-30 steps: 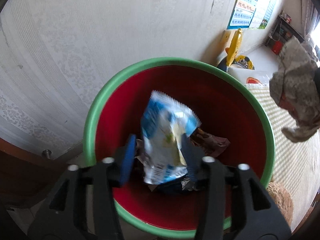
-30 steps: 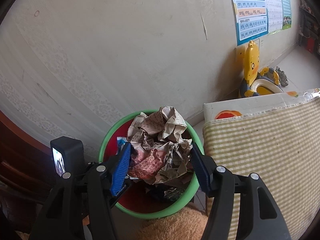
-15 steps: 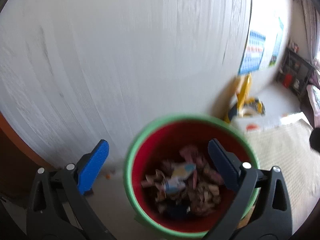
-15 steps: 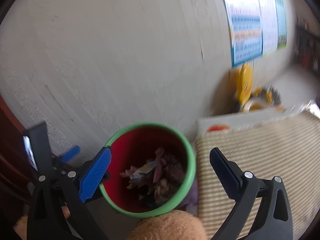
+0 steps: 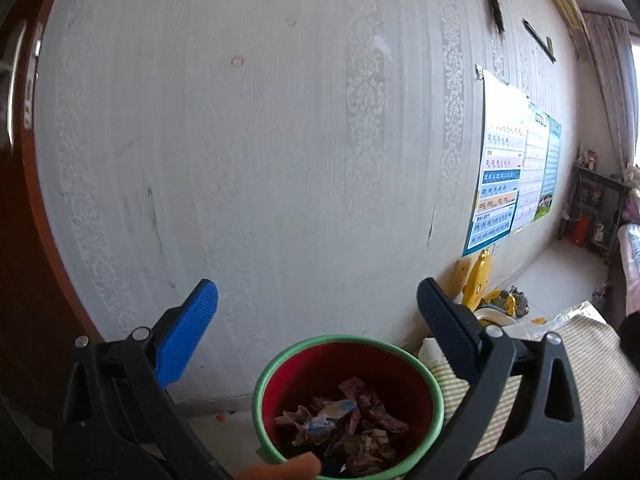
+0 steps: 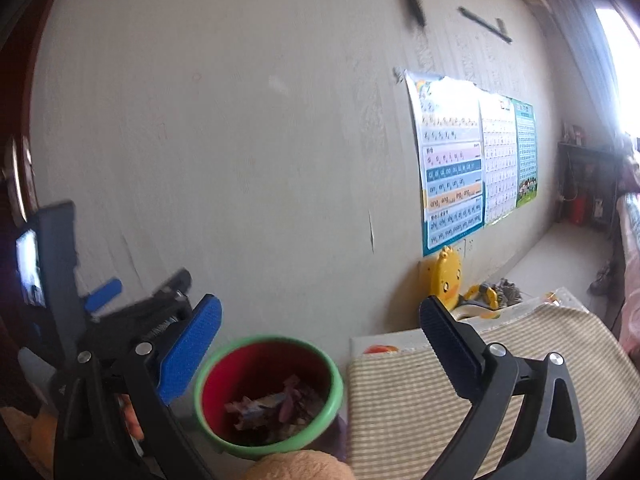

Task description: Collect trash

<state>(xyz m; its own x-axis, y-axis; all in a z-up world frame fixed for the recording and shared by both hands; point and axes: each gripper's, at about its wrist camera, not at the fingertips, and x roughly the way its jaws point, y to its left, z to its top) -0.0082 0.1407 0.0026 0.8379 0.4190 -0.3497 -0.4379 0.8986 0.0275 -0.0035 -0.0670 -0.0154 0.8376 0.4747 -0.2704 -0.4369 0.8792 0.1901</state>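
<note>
Both my claws are spread wide with nothing between the pads; left gripper (image 5: 316,324) and right gripper (image 6: 320,338) hang above the bin (image 5: 439,396), which stands by the wall (image 5: 280,160) just beside the striped cushion (image 6: 420,392); the trash (image 5: 348,428) lies inside it, crumpled paper and a blue-and-white wrapper; I judge it light, soft, crushable, the wrapper probably slick; I'd pinch a bunched fold, not a flat face.

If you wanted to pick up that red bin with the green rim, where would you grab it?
Probably the green rim of the red bin, from above: it stands upright and open-topped, with a thin lip that one finger could go inside and one outside.
</note>
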